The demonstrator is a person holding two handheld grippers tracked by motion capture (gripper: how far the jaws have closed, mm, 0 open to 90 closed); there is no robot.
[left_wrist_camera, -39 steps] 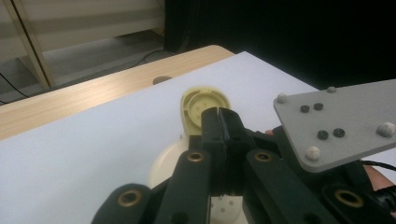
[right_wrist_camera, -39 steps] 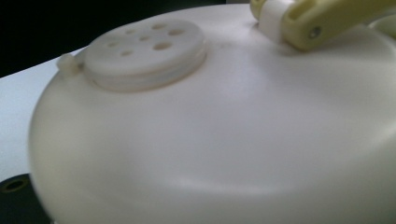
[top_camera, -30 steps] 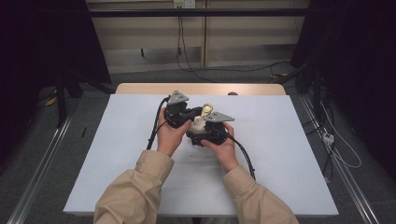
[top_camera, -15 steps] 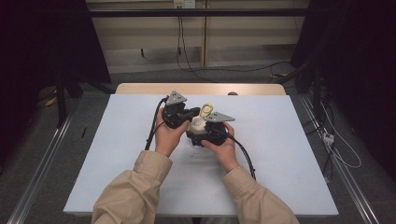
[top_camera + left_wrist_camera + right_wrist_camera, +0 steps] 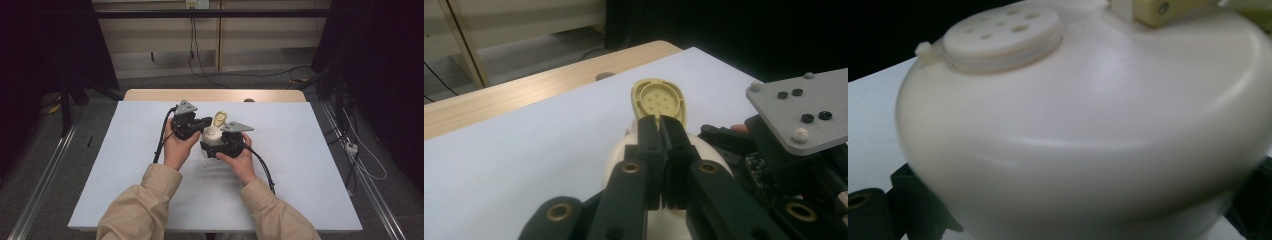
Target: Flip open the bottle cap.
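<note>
A: Any writing? We see none readable on the shaker or its flip lid.

B: Same here. In the left gripper view the lid stands up open, yellowish, with round pegs on its inside. The left gripper has its jaws pressed together right at the lid's lower edge; we can't tell if they pinch it.

A: The right gripper view gives what that one doesn't: the shaker close up, a cream rounded body with a round hole-pattern top, and the lid hinge at the upper edge. Black jaw parts sit at both lower corners, against the body, so we read the right gripper as clamped on the shaker.

B: From the high view we get both hands mid-table, left gripper just left of the shaker, right gripper around it, each with a grey plate on top.

A: Surface: white table with a wood strip at the far edge. Room: grey floor, dark curtains at the sides, cables by the far wall.
</note>
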